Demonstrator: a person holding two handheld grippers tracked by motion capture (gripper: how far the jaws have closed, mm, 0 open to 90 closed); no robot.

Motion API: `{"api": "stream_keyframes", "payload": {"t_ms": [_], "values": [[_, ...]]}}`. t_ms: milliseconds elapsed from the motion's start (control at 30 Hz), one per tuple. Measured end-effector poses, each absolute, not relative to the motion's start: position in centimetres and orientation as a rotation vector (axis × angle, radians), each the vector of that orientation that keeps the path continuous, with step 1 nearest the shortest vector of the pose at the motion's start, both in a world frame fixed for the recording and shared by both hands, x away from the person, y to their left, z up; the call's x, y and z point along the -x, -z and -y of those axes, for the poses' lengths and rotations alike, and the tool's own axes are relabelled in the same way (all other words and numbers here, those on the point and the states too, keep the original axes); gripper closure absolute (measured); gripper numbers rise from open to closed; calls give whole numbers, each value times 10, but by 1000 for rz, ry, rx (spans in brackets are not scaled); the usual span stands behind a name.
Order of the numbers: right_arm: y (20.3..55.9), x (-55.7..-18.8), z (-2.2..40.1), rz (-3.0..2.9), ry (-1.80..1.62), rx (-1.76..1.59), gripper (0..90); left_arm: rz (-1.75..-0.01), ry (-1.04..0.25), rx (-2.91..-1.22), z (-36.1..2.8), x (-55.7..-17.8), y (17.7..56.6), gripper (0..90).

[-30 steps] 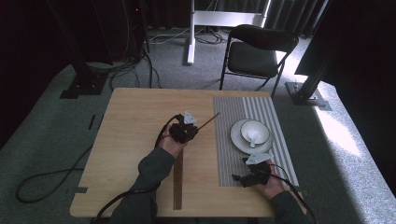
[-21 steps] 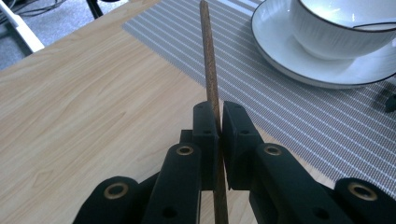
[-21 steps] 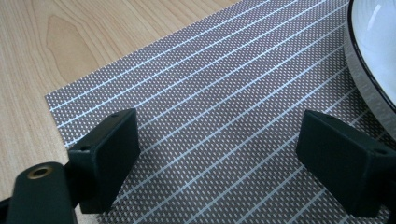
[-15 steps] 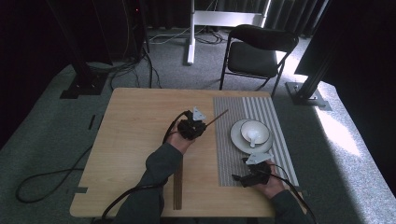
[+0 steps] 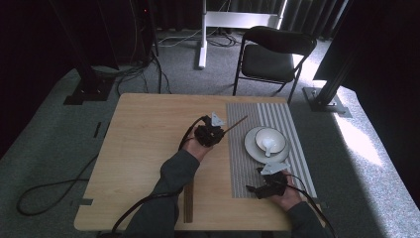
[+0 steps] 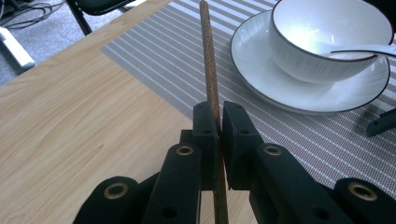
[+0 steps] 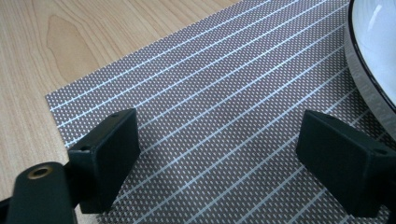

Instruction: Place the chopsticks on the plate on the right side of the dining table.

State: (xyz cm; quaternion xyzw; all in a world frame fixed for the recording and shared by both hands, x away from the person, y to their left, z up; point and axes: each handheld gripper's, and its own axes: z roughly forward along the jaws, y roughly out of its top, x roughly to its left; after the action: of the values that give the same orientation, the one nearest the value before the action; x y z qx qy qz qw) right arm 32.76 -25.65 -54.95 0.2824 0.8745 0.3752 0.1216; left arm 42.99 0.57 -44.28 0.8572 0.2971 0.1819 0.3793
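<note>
My left gripper (image 5: 214, 132) hovers over the table's middle, shut on a thin brown chopstick (image 5: 236, 123) whose tip reaches over the striped placemat (image 5: 277, 114). In the left gripper view the chopstick (image 6: 208, 56) runs up from between the closed pads of the left gripper (image 6: 219, 121), pointing past a white bowl (image 6: 327, 28) on a white plate (image 6: 261, 88). A white spoon (image 6: 369, 49) lies in the bowl. My right gripper (image 5: 253, 189) rests at the placemat's near left corner. In its own view the right gripper (image 7: 219, 154) stands wide open over the placemat (image 7: 224, 93), nothing between the jaws.
A dark wooden stick (image 5: 188, 203) lies on the table (image 5: 143, 129) near the front edge, beside my left sleeve. The bowl (image 5: 270, 140) and plate (image 5: 252, 148) sit mid-placemat. A black chair (image 5: 272, 54) stands beyond the far edge. Cables trail on the carpet.
My left gripper has carried the chopstick to the right, closer to the placemat and the plate. The right gripper has stayed where it was.
</note>
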Motion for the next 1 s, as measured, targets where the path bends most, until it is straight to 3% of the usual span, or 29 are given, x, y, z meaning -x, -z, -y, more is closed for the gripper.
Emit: {"api": "stream_keyframes", "payload": {"t_ms": [1000], "values": [[549, -328, 257, -2552, -1095, -822, 125, -718, -468, -2196, 37, -449, 442, 846]]}}
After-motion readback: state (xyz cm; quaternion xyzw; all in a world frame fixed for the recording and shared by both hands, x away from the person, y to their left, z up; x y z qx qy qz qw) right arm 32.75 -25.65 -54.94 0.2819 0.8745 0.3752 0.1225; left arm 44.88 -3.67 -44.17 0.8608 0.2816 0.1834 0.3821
